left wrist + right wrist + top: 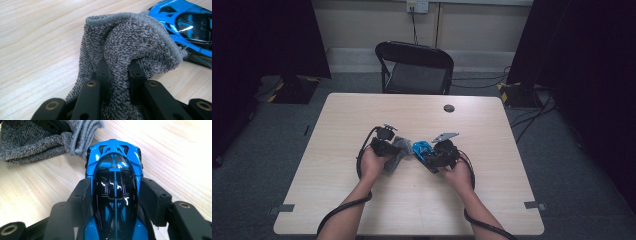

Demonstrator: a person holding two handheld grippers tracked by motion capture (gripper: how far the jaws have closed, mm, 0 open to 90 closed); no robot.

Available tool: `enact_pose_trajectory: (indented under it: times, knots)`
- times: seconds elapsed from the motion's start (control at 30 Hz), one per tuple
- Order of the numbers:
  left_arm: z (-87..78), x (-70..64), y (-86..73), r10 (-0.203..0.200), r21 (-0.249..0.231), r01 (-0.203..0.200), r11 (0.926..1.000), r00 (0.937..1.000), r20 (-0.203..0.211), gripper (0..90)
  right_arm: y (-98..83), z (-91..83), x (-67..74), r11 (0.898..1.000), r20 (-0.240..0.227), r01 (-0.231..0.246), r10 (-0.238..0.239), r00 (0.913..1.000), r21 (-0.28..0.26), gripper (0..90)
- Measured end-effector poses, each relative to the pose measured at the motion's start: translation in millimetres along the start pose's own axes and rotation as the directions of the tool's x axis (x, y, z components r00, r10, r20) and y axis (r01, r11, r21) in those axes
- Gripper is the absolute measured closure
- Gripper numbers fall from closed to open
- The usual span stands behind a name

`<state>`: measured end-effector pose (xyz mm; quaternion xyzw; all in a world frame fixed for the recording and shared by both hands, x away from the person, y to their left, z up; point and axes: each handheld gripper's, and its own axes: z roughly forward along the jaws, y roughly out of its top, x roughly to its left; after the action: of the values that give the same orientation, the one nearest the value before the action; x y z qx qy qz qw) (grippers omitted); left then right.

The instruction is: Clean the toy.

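Cloth and toy car held at mid-table, one per gripper.

Wooden table (362, 210) carries both hands near its centre. Left gripper (117, 72) is clenched on a bunched grey terry cloth (130, 37); right gripper (115, 195) grasps a blue-and-black toy sports car (115, 170) by its flanks. Cloth edge lies just beside the car's far end, near the table's middle.

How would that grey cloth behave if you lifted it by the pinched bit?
Probably floppy: the cloth bunches and folds over between the left gripper's jaws, so the rest would likely hang limp. Its looped, fuzzy pile looks grippy, so it seems unlikely to slip out. It also looks light, and may drag against the toy car beside it.
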<state>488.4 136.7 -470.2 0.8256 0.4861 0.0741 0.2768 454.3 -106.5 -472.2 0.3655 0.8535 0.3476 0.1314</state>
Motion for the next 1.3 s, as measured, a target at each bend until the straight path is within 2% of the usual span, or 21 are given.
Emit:
enact_pose_trajectory:
  times: [0.23, 0.43, 0.63, 0.8, 0.87, 0.97, 1.0, 1.17, 1.3]
  knots:
    - [-4.5, 9.3, -4.1, -0.042, -0.029, 0.042, 0.9987, 0.9991, -0.007, 75.9, -0.6, -0.4, -0.2, 1.0, -0.002, 0.0, 0.0, 1.0, -0.002, 44.3]
    - [-15.5, 11.3, -4.5, -0.047, -0.054, 0.047, 0.9974, 0.9989, 0.002, 76.0, -0.8, -0.5, -0.2, 1.0, -0.003, -0.001, 0.001, 1.0, -0.002, 44.3]
    - [-30.9, 4.9, -9.9, -0.014, -0.07, 0.016, 0.9974, 0.9994, 0.033, 75.9, -1.0, -0.6, -0.1, 1.0, -0.002, -0.002, 0.002, 1.0, -0.003, 44.3]
    - [-36.5, -10.1, -23.6, 0.031, -0.074, -0.025, 0.9969, 0.9967, 0.076, 75.9, -0.5, -0.9, 0.2, 1.0, 0.001, -0.002, 0.002, 1.0, 0.003, 44.3]
    - [-37.8, -17.8, -28.6, 0.058, -0.066, -0.052, 0.9965, 0.9935, 0.097, 76.0, -0.6, -1.1, 0.1, 1.0, -0.001, -0.002, 0.002, 1.0, 0.004, 44.3]
    - [-38.7, -27.8, -34.1, 0.093, -0.06, -0.087, 0.9944, 0.9902, 0.104, 75.9, -0.8, -1.2, 0.2, 1.0, 0.001, -0.003, 0.003, 1.0, 0.004, 44.3]
    - [-39.1, -32.5, -36.5, 0.107, -0.058, -0.101, 0.9932, 0.9873, 0.117, 75.9, -0.8, -1.2, 0.1, 1.0, 0.0, -0.003, 0.003, 1.0, 0.004, 44.3]
    - [-39.2, -46.9, -43.6, 0.144, -0.054, -0.138, 0.9889, 0.9796, 0.14, 75.9, -0.7, -1.2, 0.0, 1.0, -0.001, -0.002, 0.002, 1.0, 0.005, 44.3]
    - [-35.6, -56.8, -49.9, 0.159, -0.042, -0.154, 0.9872, 0.9735, 0.165, 75.9, -0.4, -1.2, -0.2, 1.0, -0.002, -0.002, 0.002, 1.0, 0.007, 44.3]
